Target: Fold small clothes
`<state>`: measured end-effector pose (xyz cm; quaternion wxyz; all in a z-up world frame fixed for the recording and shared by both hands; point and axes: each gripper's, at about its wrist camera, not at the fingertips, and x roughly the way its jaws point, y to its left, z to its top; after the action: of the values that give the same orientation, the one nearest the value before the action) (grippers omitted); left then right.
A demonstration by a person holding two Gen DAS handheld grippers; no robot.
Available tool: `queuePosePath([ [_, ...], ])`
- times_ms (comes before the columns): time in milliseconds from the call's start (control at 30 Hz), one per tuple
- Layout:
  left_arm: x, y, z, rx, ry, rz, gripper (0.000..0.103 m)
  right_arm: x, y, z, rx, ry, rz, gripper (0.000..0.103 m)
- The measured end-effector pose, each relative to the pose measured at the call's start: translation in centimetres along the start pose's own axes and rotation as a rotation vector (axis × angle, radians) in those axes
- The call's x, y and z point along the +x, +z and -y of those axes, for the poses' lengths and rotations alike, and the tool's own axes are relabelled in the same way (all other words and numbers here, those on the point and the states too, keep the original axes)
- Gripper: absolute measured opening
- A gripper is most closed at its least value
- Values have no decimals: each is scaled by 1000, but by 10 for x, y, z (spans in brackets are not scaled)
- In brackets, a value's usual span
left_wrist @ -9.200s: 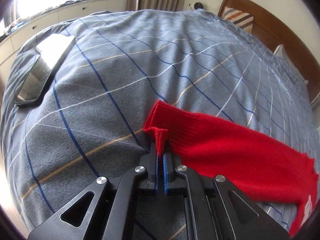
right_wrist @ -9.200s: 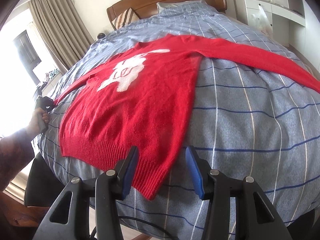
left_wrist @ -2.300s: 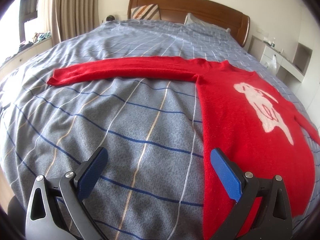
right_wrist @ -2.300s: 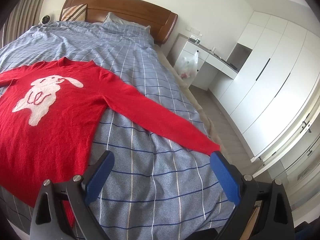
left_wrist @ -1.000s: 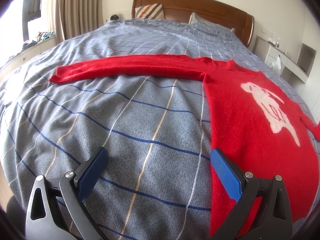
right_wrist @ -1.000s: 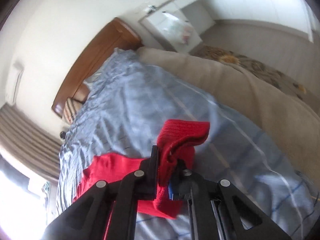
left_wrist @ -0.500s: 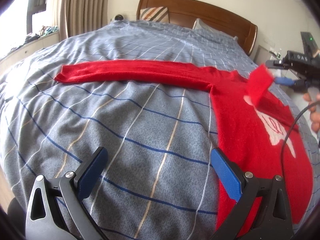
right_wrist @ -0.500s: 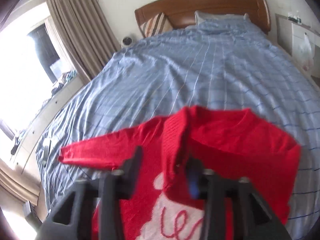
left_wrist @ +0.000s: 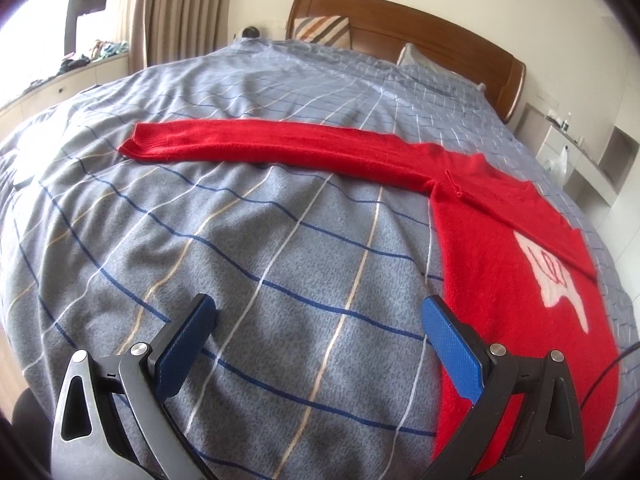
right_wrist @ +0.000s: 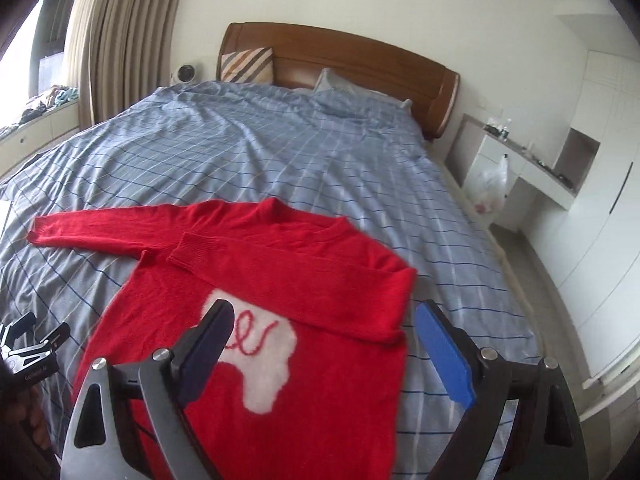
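Jaws of both grippers spread wide, holding nothing. Left gripper (left_wrist: 318,340) above checked blue bedcover (left_wrist: 260,248), beside sweater hem. Right gripper (right_wrist: 322,344) above red sweater (right_wrist: 320,392), which lies flat on bedcover; one sleeve (right_wrist: 288,272) folded across chest, other sleeve (left_wrist: 260,146) stretched sideways. Wooden headboard (right_wrist: 352,60) behind.

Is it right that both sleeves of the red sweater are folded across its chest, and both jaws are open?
Not quite. Only one sleeve of the red sweater is folded across; the other sleeve lies stretched out on the bed, clear in the left wrist view. Both jaws are open.
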<state>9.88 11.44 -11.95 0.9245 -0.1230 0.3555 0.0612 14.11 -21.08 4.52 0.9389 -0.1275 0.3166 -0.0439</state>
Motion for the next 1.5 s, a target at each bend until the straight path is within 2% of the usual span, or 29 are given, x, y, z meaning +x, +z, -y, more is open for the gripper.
queuePosePath([
  [233, 0, -4, 5, 26, 26, 6, 103, -24, -2, 17, -41, -126, 19, 91],
  [367, 1, -5, 7, 31, 30, 5, 103, -35, -3, 24, -58, -167, 29, 91],
  [1033, -3, -4, 5, 22, 25, 15, 103, -60, -1, 33, -67, -218, 62, 91],
  [1500, -2, -7, 5, 28, 28, 3, 103, -51, -4, 36, -83, -238, 37, 91],
])
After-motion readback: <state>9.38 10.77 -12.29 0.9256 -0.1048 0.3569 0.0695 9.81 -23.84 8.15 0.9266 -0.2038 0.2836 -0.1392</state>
